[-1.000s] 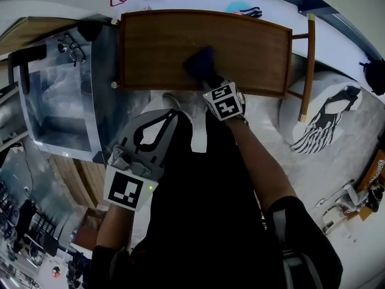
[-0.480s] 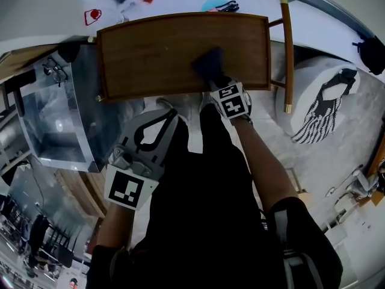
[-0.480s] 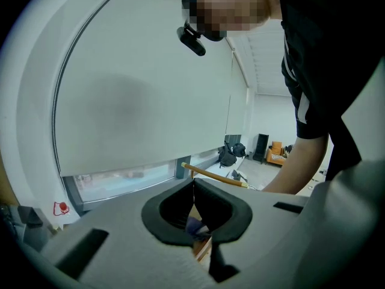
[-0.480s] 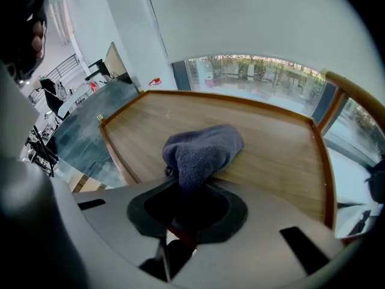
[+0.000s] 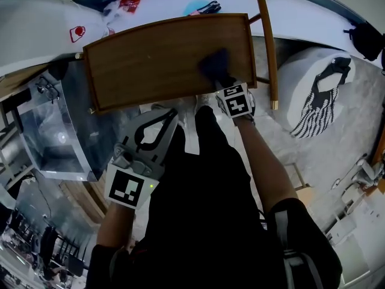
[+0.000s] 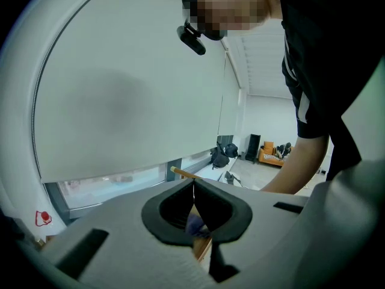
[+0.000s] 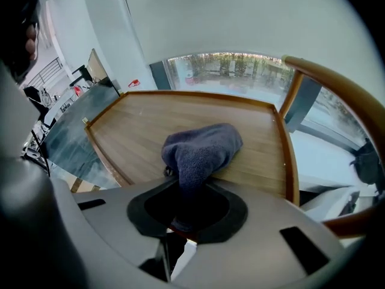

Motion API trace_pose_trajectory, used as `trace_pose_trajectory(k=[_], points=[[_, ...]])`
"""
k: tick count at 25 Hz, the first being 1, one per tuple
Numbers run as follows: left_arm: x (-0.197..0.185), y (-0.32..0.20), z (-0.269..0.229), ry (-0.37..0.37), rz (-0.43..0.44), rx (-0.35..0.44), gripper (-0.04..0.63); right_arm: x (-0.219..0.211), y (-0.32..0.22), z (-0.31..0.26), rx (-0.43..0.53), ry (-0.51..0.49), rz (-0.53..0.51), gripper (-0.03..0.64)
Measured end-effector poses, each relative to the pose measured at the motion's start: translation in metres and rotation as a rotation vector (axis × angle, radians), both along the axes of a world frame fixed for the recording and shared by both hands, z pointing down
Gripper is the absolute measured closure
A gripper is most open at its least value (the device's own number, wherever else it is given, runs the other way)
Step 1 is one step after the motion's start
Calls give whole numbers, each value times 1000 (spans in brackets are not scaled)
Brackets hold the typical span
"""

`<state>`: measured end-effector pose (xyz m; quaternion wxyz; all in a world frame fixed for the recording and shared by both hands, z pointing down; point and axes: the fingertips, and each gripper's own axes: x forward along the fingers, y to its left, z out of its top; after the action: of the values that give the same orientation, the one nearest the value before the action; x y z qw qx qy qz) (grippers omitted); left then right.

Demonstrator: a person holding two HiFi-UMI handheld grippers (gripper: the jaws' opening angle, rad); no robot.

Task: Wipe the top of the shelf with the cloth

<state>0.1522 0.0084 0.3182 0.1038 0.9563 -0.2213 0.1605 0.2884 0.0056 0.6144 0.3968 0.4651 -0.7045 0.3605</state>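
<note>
Clamping a fold of the dark blue cloth (image 7: 201, 152), the right gripper (image 7: 186, 188) is reaching out at 12 o'clock from the person over the wooden shelf (image 7: 138, 122). Its own view is showing what the head view cannot: the fingers are clenched on a hanging tail of the cloth, while the rest is lying bunched on the wood, close to the near rim and toward the 3 o'clock end.

In the head view the cloth (image 5: 215, 64) is covering the fingers of the right gripper (image 5: 221, 82), so the grasp itself is not showing there. That view is giving the whole shelf (image 5: 144, 59) top instead, with bare wood running off toward 9 o'clock and a wooden rail (image 5: 267, 47) standing at 3 o'clock.

The left gripper (image 5: 168, 119) is hanging back at 7 o'clock from the shelf, near the person's dark clothing and apart from the wood. The left gripper (image 6: 194, 184) view is pointing up at a pale wall and a window (image 6: 114, 182), and there the fingers are clenched together at their tips with nothing grasped.
</note>
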Motion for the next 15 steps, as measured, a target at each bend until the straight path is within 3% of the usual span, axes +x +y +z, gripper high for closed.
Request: trace_pose_trajectory(k=[15], points=[[18, -11, -15, 16, 44, 34, 575, 52, 7, -7, -29, 87, 91, 558]])
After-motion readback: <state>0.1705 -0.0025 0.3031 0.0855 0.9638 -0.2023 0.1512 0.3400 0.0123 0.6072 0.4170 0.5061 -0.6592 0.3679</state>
